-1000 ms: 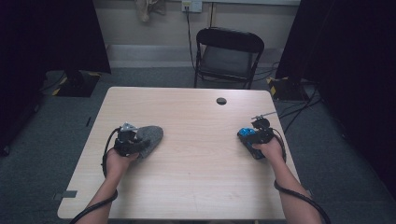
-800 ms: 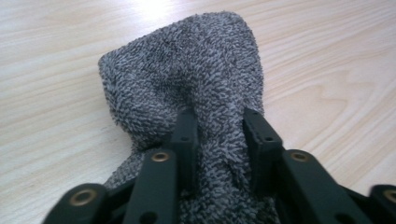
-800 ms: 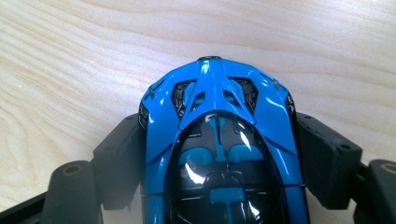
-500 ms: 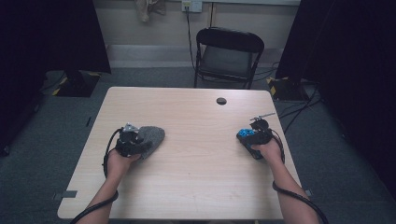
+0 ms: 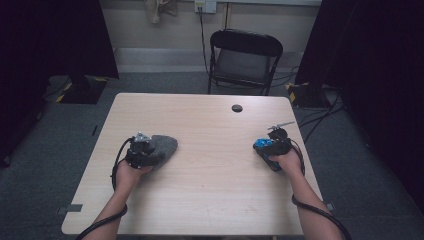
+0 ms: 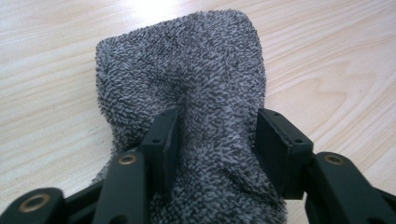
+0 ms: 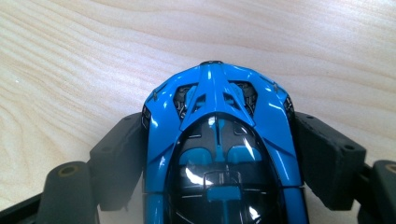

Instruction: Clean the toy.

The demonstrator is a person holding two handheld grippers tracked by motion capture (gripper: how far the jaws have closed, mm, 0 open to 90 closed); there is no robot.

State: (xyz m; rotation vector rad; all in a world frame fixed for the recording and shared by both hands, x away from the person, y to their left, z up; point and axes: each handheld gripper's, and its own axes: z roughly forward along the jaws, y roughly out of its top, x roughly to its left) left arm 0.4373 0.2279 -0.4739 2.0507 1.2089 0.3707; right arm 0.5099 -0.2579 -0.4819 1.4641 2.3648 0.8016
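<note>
A: What is being borne by the wooden table, the largest element shown?

B: Two things are being borne, well apart. A grey terry cloth is being rested on its left half, and a blue toy car on its right half. A small dark round hole is being shown near the far edge, and a black folding chair is being seen beyond the table on the carpeted floor.

A: How is the cloth being handled?

B: It is being straddled by the left gripper, held in the person's left hand. A raised fold of the cloth is being flanked by the two black jaws, which have just been opening. The left pad is being touched by the pile, while the right pad is being seen just beside it; whether any pressure is being kept cannot be told.

A: And the car?

B: It is being pinched across its body by the right gripper, both pads being pressed against its blue flanks. Its pointed end is being directed away from the jaws, over bare wood.
</note>
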